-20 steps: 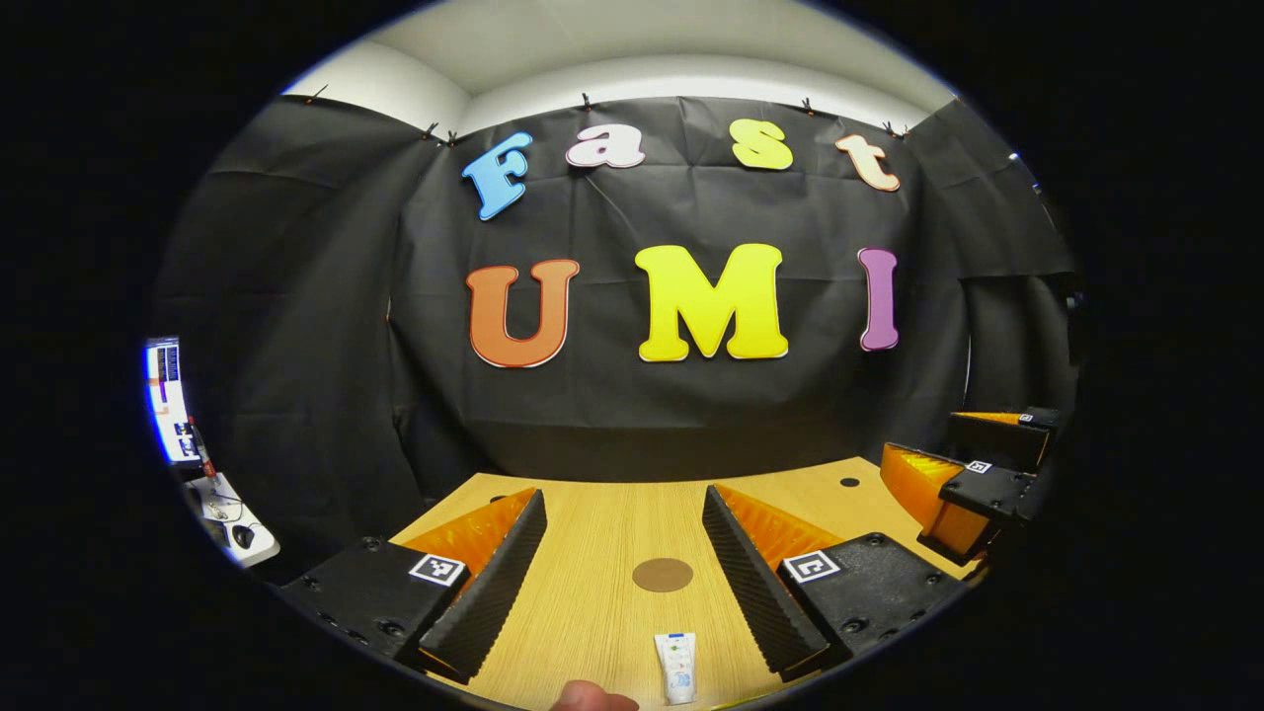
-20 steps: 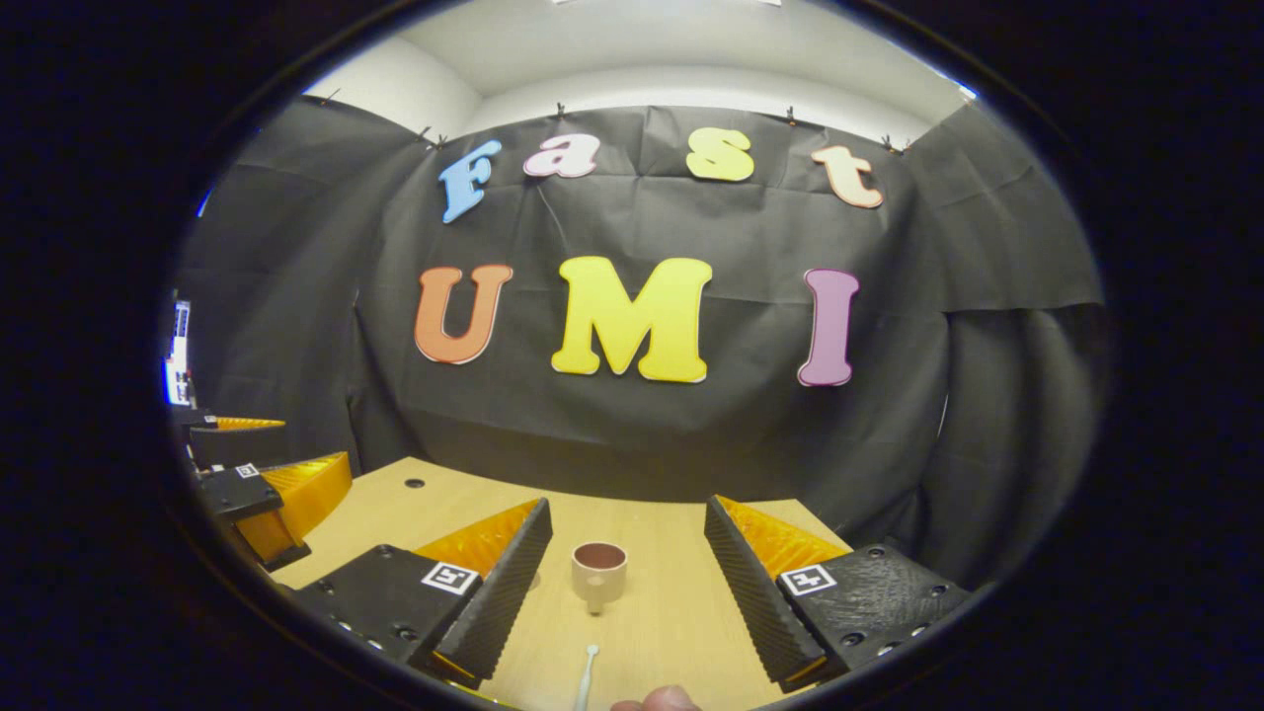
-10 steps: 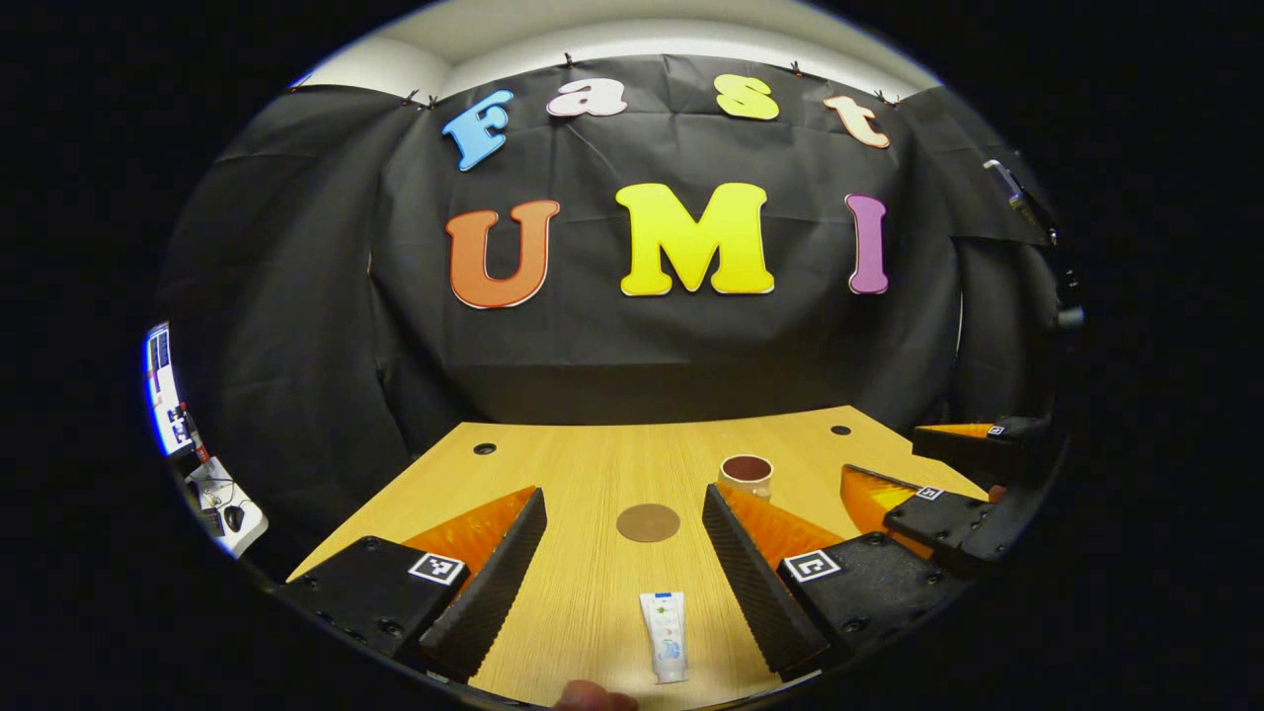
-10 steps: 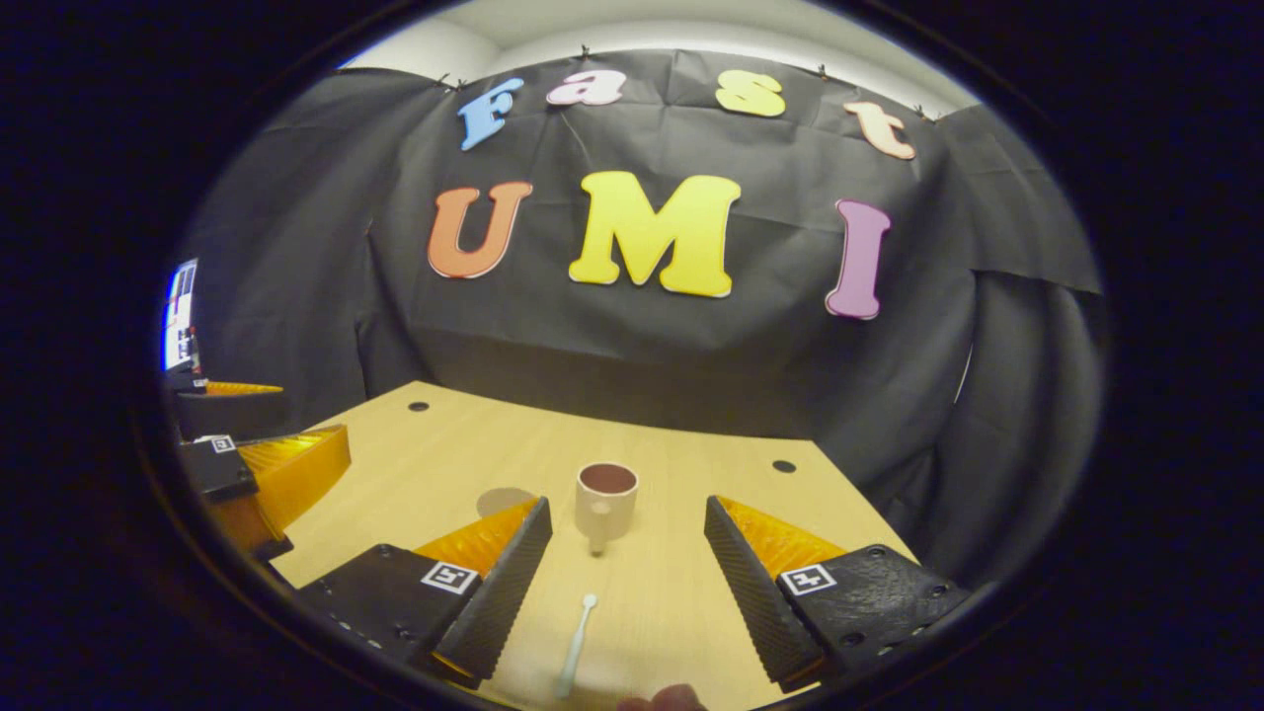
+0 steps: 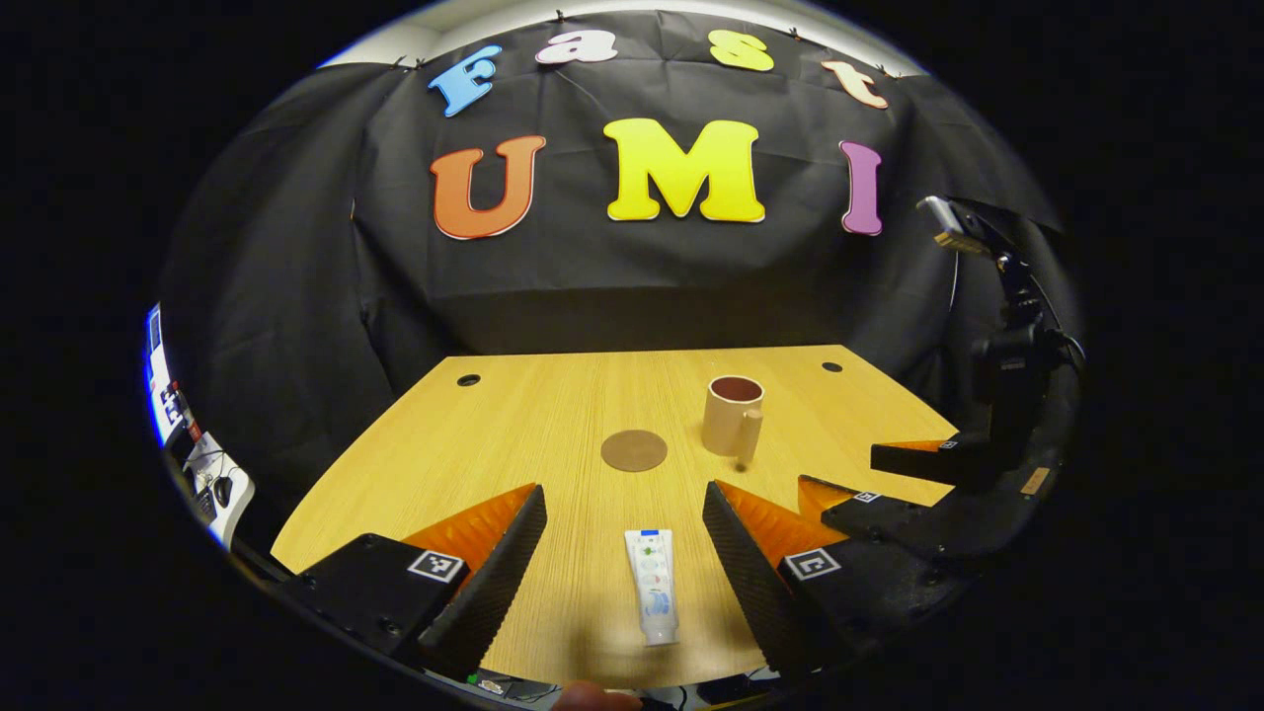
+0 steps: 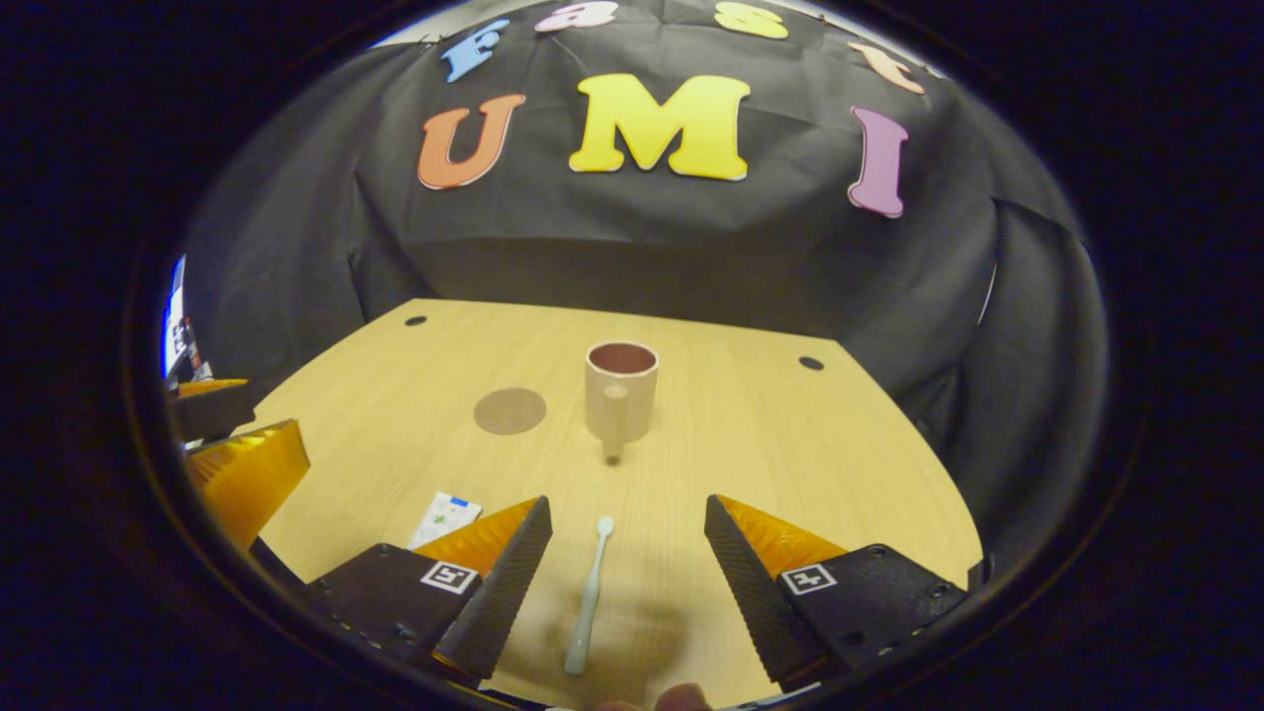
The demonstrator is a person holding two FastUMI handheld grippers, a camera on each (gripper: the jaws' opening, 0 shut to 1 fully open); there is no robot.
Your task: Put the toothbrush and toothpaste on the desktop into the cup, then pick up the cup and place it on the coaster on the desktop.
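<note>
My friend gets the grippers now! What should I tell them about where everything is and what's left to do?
Left gripper: open, holding nothing, with the white toothpaste tube lying flat between its fingers.
Right gripper: open, holding nothing, over the pale toothbrush lying flat.
The beige mug-shaped cup stands upright on the wooden desktop, beside the round brown coaster, not on it.
Done: nothing.
Left: put toothpaste and toothbrush into the cup, then set the cup on the coaster.

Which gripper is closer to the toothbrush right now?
Right. The right gripper hangs open straddling the toothbrush, while the left gripper is off to its side, lined up over the toothpaste.
</note>
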